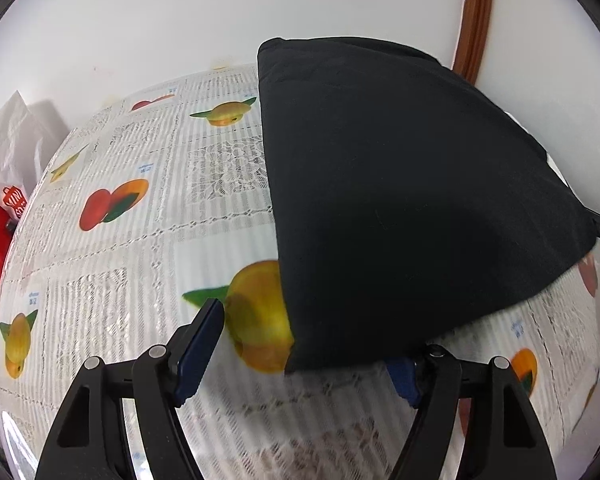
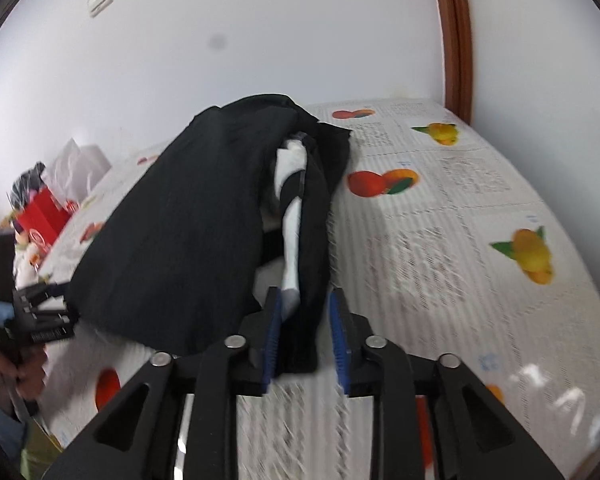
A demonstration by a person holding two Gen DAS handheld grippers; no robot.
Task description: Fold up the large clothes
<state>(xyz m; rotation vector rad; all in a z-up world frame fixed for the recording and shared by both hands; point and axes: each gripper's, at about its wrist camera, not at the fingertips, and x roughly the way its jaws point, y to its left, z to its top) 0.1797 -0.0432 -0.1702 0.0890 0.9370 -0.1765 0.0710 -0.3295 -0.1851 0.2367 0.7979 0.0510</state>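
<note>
A folded black garment (image 1: 400, 200) lies on the fruit-print tablecloth (image 1: 140, 240). In the left wrist view my left gripper (image 1: 304, 356) is open; its near corner sits between the jaws, with the right finger partly under the cloth. In the right wrist view the garment (image 2: 188, 232) shows a white inner layer (image 2: 292, 216) along its right edge. My right gripper (image 2: 306, 332) is open, its blue pads (image 2: 272, 336) on either side of the garment's near end. The left gripper (image 2: 40, 320) also shows at the far left in that view.
The tablecloth (image 2: 460, 240) covers the whole table. A red box and white bags (image 1: 8, 184) stand at the table's left end; they also show in the right wrist view (image 2: 48, 208). A white wall and a brown door frame (image 1: 476, 16) stand behind.
</note>
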